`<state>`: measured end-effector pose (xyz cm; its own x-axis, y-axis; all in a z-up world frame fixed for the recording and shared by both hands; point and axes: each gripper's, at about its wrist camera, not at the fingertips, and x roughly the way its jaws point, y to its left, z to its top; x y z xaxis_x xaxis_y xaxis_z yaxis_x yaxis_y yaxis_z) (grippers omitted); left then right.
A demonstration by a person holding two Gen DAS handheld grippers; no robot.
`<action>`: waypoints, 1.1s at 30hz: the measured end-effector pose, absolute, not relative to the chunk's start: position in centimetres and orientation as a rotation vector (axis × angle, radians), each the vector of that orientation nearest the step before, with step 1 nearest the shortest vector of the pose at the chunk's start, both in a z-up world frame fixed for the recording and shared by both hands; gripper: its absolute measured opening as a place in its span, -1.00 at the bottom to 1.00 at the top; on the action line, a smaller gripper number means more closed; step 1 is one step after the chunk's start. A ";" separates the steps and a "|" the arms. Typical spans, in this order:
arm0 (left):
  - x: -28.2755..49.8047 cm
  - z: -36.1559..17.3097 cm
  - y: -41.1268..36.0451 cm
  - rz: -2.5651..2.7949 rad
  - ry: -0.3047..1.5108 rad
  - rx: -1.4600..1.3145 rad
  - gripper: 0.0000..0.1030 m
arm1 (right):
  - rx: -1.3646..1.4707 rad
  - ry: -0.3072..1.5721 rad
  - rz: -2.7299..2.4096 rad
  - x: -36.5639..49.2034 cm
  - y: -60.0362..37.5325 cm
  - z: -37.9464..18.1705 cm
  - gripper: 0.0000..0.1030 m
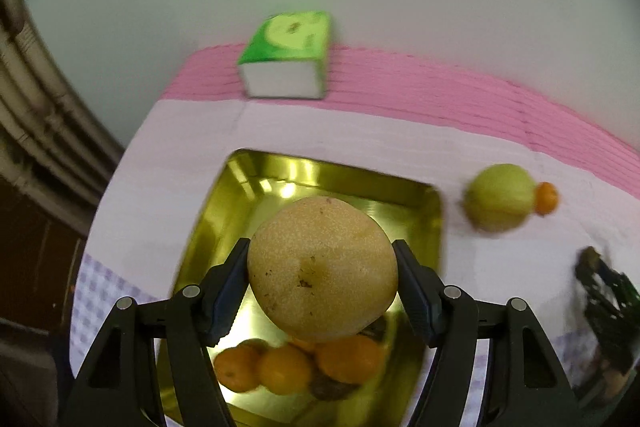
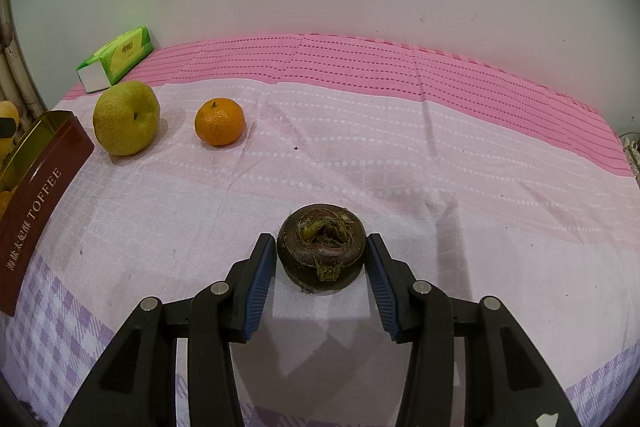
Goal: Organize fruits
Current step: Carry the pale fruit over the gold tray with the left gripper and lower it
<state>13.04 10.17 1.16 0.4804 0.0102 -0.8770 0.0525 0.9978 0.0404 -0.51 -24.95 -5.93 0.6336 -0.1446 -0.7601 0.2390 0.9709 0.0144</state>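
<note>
Gold-lined and shiny inside, the toffee tin (image 1: 434,215) sits on the pink cloth (image 2: 360,155) at the left of the table, with several mandarins (image 1: 284,369) and a dark water chestnut already in its near end. The left gripper (image 1: 322,279) has its jaws about half apart and pressed on either flank of a large tan pear (image 1: 322,267), held in the air above the tin; the picture is blurred, so the tongs look to be in transit. By its size the pear is probably the heaviest thing here; its skin is firm but bruises easily, so a hold across the widest part, as now, seems right, and it should be lowered rather than dropped onto the softer mandarins; the tin's bare far half looks the better place.

The right gripper (image 2: 320,267) has its jaws narrowly spread around a brown water chestnut (image 2: 322,253) resting on the cloth near the front; the blue pads (image 2: 260,279) stand just beside its sides, with a thin gap showing on each, so it seems framed rather than clamped. Small, hard and smooth-skinned, it is likely light but could squirt out sideways; the flat round sides are the place to pinch.

Further left and farther off, a green pear (image 2: 126,117) and a loose mandarin (image 2: 219,121) lie apart on the cloth, with a green tissue pack (image 2: 116,61) behind them by the wall.
</note>
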 end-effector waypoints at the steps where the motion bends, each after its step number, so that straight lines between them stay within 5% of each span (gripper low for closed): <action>1: 13.3 0.8 10.7 -0.015 1.077 0.063 0.34 | 0.117 0.858 -0.220 -0.5 -24.9 -5.9 -0.14; 33: 15.3 -5.1 14.5 0.060 1.210 0.072 0.35 | 0.111 0.859 -0.224 -0.4 -25.1 -6.0 -0.14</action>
